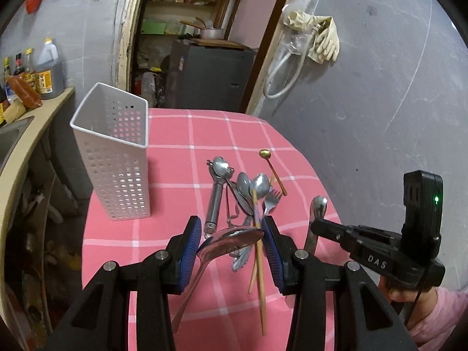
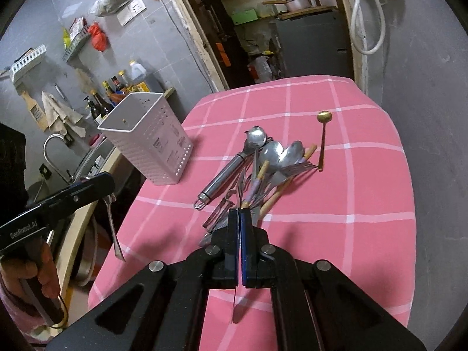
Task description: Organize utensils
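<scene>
A pile of steel utensils [image 1: 245,190] lies on the pink checked tablecloth [image 1: 175,158], with a small gold spoon [image 1: 272,169] at its right. A white perforated holder [image 1: 117,155] stands at the left, empty as far as I see. My left gripper [image 1: 232,234] is shut on a large steel spoon [image 1: 231,241], bowl between the pads, handle hanging down. My right gripper [image 2: 239,213] is shut on a thin flat utensil [image 2: 235,298] held edge-on; in the left wrist view it [image 1: 314,225] shows as a steel handle [image 1: 317,207]. The pile [image 2: 263,163] and the holder [image 2: 149,137] also show in the right wrist view.
A counter with sauce bottles [image 1: 35,73] and a sink [image 2: 84,158] runs along the left. A grey wall [image 1: 380,102] stands close on the right. A doorway with shelves [image 1: 190,29] is behind the table. My left gripper [image 2: 73,193] shows at the table's left edge.
</scene>
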